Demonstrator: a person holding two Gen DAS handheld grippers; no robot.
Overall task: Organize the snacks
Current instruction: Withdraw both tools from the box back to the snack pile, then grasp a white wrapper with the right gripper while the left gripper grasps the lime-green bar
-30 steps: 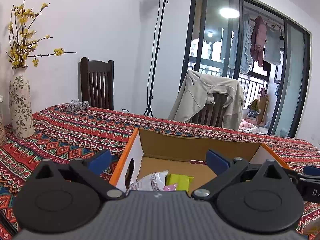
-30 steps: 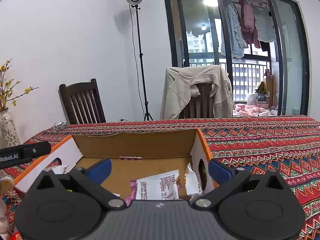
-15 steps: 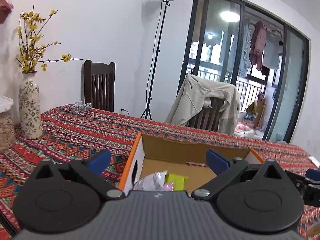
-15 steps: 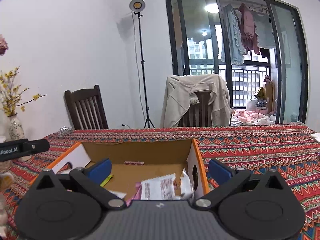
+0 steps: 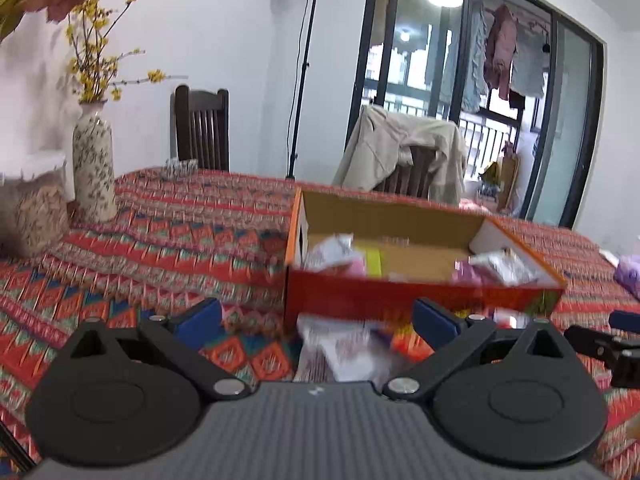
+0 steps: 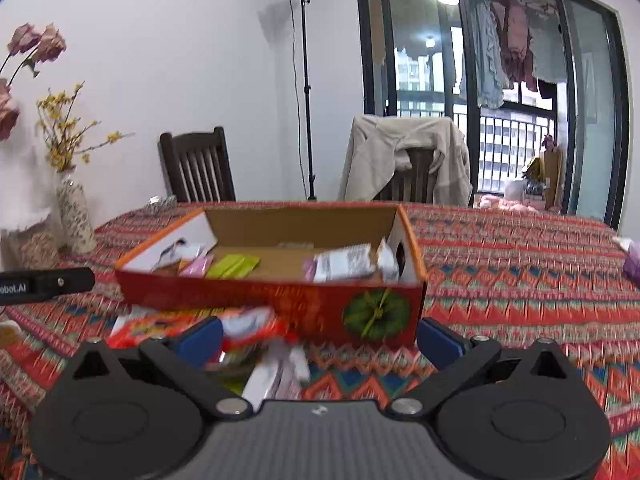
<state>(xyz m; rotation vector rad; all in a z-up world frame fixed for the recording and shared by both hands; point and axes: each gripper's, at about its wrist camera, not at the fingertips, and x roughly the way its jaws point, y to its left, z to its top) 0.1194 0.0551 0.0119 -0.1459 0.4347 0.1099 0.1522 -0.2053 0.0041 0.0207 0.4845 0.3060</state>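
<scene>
An open red-and-orange cardboard box (image 5: 420, 292) (image 6: 280, 300) sits on the patterned tablecloth and holds several snack packets: white, pink and green ones (image 6: 236, 266) (image 5: 340, 256). More loose packets lie on the cloth in front of the box, white and blurred (image 5: 348, 348) in the left wrist view, red-orange and white (image 6: 248, 328) in the right wrist view. My left gripper (image 5: 316, 318) is open above those loose packets, nothing between its blue pads. My right gripper (image 6: 318, 338) is also open and empty, hanging before the box's front wall.
A patterned vase (image 5: 93, 168) with yellow flowers and a lace-covered jar (image 5: 32, 204) stand at the table's left. A dark chair (image 6: 198, 166) and a chair draped with a beige jacket (image 6: 408, 164) stand behind the table. A purple packet (image 5: 628, 272) lies at right.
Both grippers have pulled back and up from the box; its red front wall and the loose packets in front of it have come into view. Both stay open.
</scene>
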